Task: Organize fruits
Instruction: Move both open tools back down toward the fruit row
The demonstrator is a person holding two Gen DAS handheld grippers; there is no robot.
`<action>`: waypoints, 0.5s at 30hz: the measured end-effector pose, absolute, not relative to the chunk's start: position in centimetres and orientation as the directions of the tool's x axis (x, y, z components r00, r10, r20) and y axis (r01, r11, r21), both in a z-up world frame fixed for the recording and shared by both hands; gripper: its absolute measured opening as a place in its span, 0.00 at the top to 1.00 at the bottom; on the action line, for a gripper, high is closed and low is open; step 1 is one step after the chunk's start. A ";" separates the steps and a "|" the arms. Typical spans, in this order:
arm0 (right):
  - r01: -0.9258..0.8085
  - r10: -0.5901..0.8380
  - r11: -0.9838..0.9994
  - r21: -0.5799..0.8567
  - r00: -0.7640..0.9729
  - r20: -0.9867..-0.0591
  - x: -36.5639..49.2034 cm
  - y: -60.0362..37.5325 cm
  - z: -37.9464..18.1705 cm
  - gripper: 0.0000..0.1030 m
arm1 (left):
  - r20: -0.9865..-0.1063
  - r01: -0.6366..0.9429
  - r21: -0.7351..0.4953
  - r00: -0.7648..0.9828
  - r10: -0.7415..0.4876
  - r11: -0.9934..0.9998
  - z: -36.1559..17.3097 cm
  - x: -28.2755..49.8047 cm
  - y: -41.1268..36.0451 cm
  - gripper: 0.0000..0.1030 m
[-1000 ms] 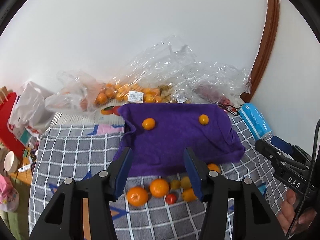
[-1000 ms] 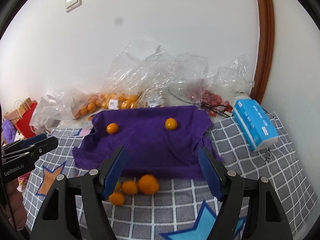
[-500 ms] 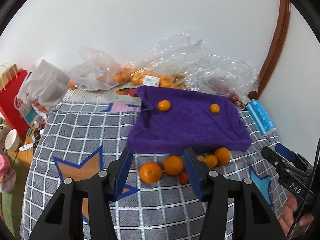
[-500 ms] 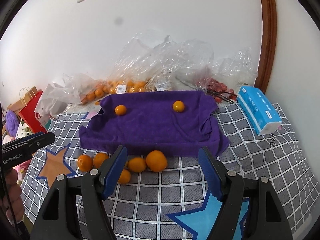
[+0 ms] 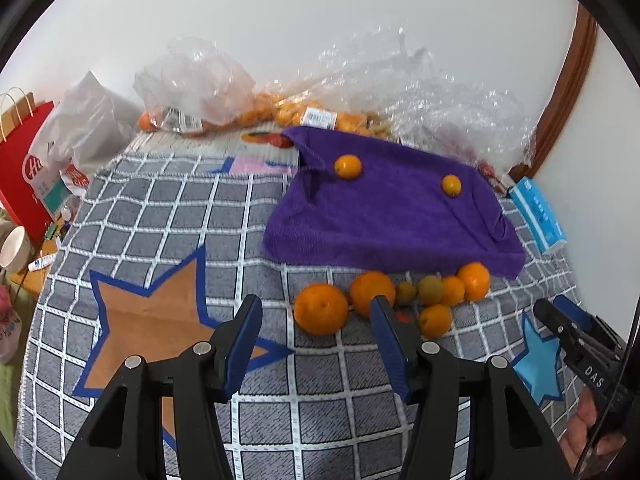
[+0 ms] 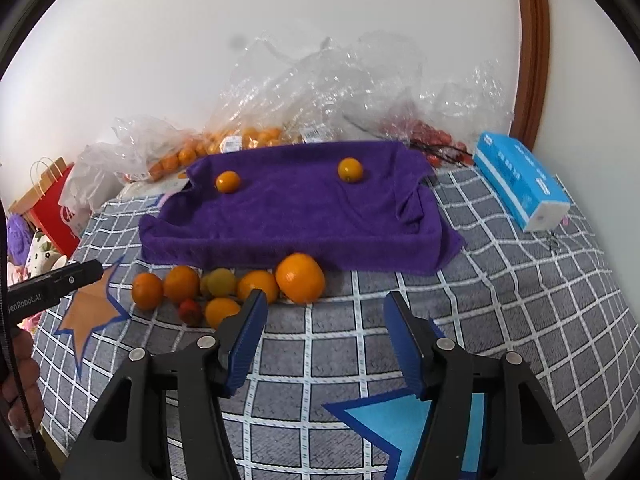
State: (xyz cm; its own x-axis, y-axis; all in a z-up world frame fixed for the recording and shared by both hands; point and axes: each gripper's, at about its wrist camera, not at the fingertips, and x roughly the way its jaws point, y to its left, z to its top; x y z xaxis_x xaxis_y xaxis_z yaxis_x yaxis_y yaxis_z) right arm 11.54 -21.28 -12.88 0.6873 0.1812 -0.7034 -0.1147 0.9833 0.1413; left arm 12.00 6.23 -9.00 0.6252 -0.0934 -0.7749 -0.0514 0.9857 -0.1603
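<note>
Two grippers in frame, neither holding anything. Left gripper (image 5: 314, 314): jaws apart, nothing between the pads, hanging above the grey checked cloth (image 5: 168, 208). The nearest orange (image 5: 321, 309) sits just past the gap between its fingertips, not touched. Its right finger (image 5: 390, 336) partly hides a small red fruit (image 5: 401, 317), type unclear.

Right gripper (image 6: 325, 308): jaws closing, only bare cloth between them. The largest orange (image 6: 300, 278) lies just beyond its left finger (image 6: 246, 334), no contact visible. In the left wrist view the right gripper shows at the far right edge, held by a hand (image 5: 590, 436). In the right wrist view the left gripper (image 6: 84, 274) pokes in from the left.

Fruit cluster: loose row on the checked cloth, right along the near edge of the purple towel (image 6: 296, 216). Several oranges of mixed sizes, one greenish-yellow round fruit (image 6: 221, 282) and the red one. Most are touching their neighbours.

On the towel: two small oranges, well apart, one toward the left (image 6: 228, 182), one toward the right (image 6: 350, 169). Towel edges are rumpled and raised.

Behind the towel, against the white wall: crumpled clear plastic bags (image 6: 320, 88), some with more oranges inside, one with small red fruits (image 6: 436, 140). A blue tissue pack (image 6: 520, 184) lies right of the towel on the cloth. A red paper bag (image 5: 22, 160) and a white plastic bag (image 5: 88, 128) sit off the left edge of the cloth.
</note>
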 end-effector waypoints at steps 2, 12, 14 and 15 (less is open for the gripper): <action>-0.111 0.185 0.983 0.149 0.680 -0.709 11.7 -21.3 -13.4 0.42 | -0.779 -0.051 -0.150 0.621 -0.086 0.987 -9.6 11.7 6.3 0.48; -0.128 0.199 0.980 0.153 0.656 -0.728 12.5 -20.0 -15.2 0.51 | -0.805 -0.048 -0.161 0.584 -0.103 0.986 -11.9 12.0 7.0 0.48; -0.130 0.202 0.979 0.155 0.654 -0.729 12.7 -19.9 -15.4 0.51 | -0.808 -0.049 -0.156 0.580 -0.099 0.987 -12.1 11.9 7.2 0.48; -0.130 0.201 0.980 0.153 0.653 -0.730 12.9 -19.7 -15.5 0.51 | -0.809 -0.052 -0.154 0.580 -0.096 0.987 -12.2 11.9 7.4 0.48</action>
State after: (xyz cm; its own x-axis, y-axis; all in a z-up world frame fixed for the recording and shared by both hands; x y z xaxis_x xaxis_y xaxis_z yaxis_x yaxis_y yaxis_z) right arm 12.91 -19.72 -15.48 0.6534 0.2010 -0.7299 -0.1304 0.9796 0.1531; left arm 11.89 7.36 -12.22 0.5798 -0.0956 -0.8091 -0.0524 0.9867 -0.1541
